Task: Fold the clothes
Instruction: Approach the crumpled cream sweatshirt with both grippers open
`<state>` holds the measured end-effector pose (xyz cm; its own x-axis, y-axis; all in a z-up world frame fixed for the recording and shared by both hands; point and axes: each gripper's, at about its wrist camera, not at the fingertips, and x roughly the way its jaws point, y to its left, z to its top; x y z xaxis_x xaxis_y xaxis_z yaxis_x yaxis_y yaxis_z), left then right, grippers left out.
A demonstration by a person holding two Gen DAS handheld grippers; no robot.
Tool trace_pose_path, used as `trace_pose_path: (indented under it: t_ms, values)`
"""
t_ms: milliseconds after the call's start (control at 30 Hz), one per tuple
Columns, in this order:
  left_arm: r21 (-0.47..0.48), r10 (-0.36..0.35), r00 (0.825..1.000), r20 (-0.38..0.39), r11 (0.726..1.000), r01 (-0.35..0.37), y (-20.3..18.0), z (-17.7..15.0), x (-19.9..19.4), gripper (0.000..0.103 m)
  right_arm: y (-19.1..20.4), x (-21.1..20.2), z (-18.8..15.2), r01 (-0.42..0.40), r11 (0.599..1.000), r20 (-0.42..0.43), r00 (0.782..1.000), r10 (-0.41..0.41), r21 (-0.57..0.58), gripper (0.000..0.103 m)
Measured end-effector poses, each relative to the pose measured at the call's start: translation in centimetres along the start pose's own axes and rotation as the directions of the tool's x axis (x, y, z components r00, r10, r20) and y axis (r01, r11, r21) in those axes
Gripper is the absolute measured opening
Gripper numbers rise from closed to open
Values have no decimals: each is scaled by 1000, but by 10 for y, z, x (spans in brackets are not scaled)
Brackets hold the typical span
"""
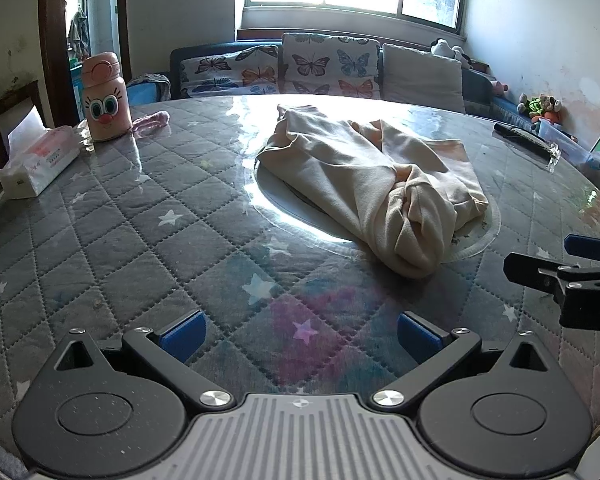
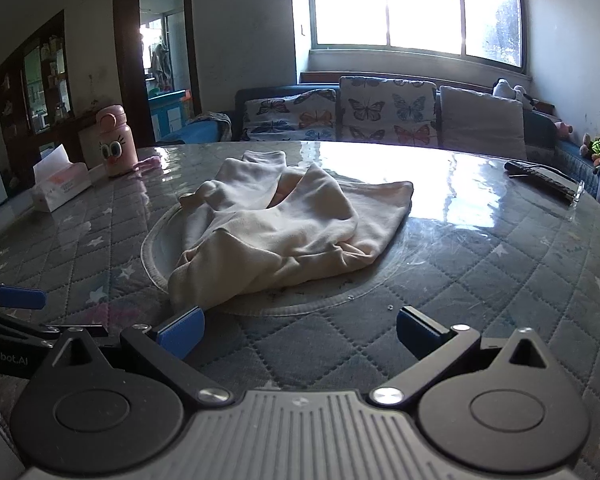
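A cream garment (image 1: pixel 364 176) lies crumpled in a heap on the middle of the round table (image 1: pixel 140 220); it also shows in the right wrist view (image 2: pixel 284 228). My left gripper (image 1: pixel 300 334) is open and empty, low over the table, short of the garment. My right gripper (image 2: pixel 300 330) is open and empty, its left finger close to the garment's near edge. The right gripper also shows at the right edge of the left wrist view (image 1: pixel 572 264). The left gripper shows at the left edge of the right wrist view (image 2: pixel 16 300).
A pink bottle with a cartoon face (image 1: pixel 106 98) and a tissue box (image 1: pixel 40 156) stand at the table's far left. A dark remote (image 1: pixel 524 138) lies at the far right. A sofa with butterfly cushions (image 1: pixel 324 66) is behind the table.
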<state>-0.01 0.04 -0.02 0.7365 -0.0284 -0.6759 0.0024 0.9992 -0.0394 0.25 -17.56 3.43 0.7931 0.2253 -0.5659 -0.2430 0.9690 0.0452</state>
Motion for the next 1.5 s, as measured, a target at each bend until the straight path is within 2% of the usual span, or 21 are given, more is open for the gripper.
trace_pose_path:
  t_ms: [233,367,1500]
  values:
    - [4,-2,1000,13,1000,2,0,-5,-3,103,8,-3,-5,-13,1000,-23,1000,13,-2,103]
    - [-1,1,1000,-7,1000,-1,-1,-9,-7,103,8,0,-5,-29,1000,-48,998,29,6,103]
    - [23,12,999,-36,1000,-12,-4,1,4,103,10,10,0,-46,999,-74,996,45,-12,103]
